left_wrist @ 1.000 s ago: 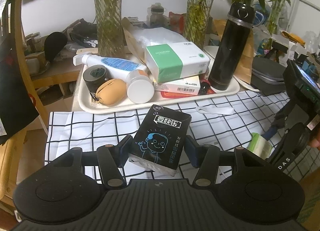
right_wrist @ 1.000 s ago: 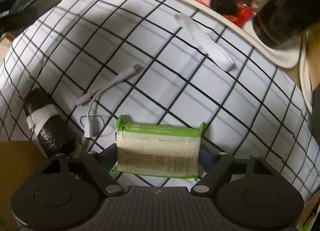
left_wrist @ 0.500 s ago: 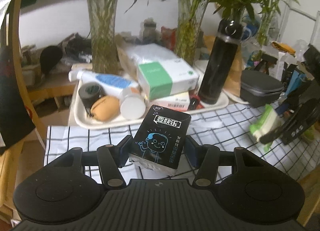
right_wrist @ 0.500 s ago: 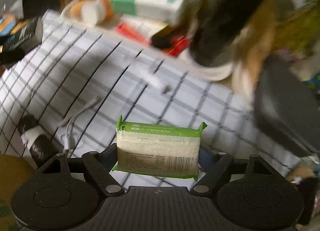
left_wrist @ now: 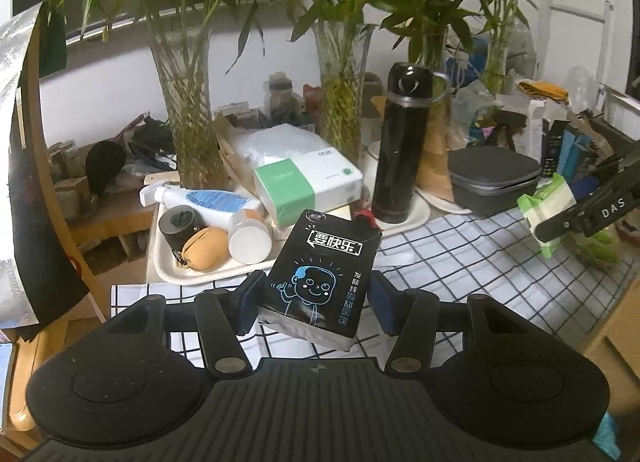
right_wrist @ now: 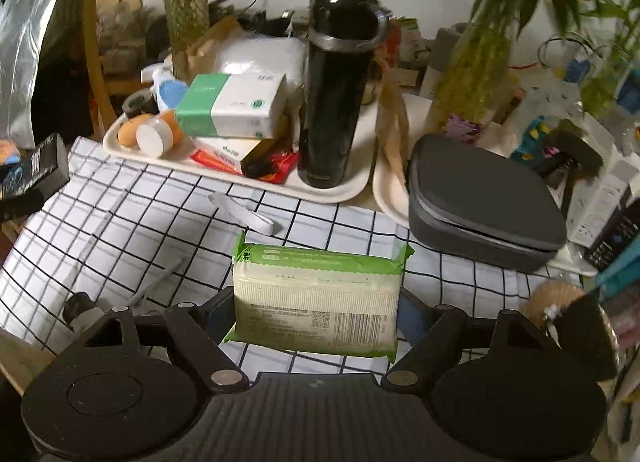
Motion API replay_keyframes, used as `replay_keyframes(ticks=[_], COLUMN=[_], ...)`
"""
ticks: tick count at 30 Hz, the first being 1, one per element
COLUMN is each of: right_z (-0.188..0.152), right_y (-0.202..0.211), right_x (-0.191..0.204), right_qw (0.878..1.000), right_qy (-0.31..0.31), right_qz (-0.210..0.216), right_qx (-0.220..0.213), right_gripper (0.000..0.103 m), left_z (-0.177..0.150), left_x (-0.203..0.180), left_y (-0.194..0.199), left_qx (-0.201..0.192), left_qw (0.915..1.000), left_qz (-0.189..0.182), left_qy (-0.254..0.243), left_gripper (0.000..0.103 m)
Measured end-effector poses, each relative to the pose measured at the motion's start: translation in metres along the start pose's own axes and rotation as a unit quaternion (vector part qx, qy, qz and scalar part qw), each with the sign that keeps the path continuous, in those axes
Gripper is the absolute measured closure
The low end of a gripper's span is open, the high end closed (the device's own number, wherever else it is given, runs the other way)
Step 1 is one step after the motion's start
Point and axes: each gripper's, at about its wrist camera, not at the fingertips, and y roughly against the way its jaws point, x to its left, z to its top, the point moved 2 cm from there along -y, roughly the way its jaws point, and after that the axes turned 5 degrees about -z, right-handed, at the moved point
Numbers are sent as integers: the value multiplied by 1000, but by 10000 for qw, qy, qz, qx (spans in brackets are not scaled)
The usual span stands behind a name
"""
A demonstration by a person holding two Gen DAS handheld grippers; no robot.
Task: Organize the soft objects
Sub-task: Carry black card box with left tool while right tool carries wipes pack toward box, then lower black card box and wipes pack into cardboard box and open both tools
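The left gripper [left_wrist: 316,302] clamps a black tissue pack [left_wrist: 322,276] between half-open jaws, lifted above the checked cloth [left_wrist: 460,258] in front of the tray [left_wrist: 168,266]. The right gripper [right_wrist: 318,310], jaws wide, grips a green wipes pack [right_wrist: 318,294] by its ends, held over the cloth near the grey case [right_wrist: 484,198]

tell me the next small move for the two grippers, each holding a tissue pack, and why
Probably carry the black cartoon-printed tissue pack to the cream tray, beside the green-and-white tissue box. Both packs are already lifted off the checked cloth, and soft goods sit there.
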Motion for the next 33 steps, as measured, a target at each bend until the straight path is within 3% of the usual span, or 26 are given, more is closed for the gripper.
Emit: replay_keyframes(ticks=[12, 18, 33], right_z=[-28, -45, -86], right_y=[47, 74, 124], right_x=[-26, -23, 0], right_qw=[9960, 9937, 9851], right_qy=[-469, -458, 12], right_qz=[323, 579, 1306], right_qx=[-685, -841, -1116], right_gripper=[20, 20, 20], left_z=[5, 4, -11], left_x=[-24, -50, -119], left_y=[47, 68, 101], left_qx=[-142, -165, 161], left_qw=[9999, 9996, 9951], left_qz=[42, -13, -746], left_qy=[44, -220, -625], left_gripper=[49, 49, 49])
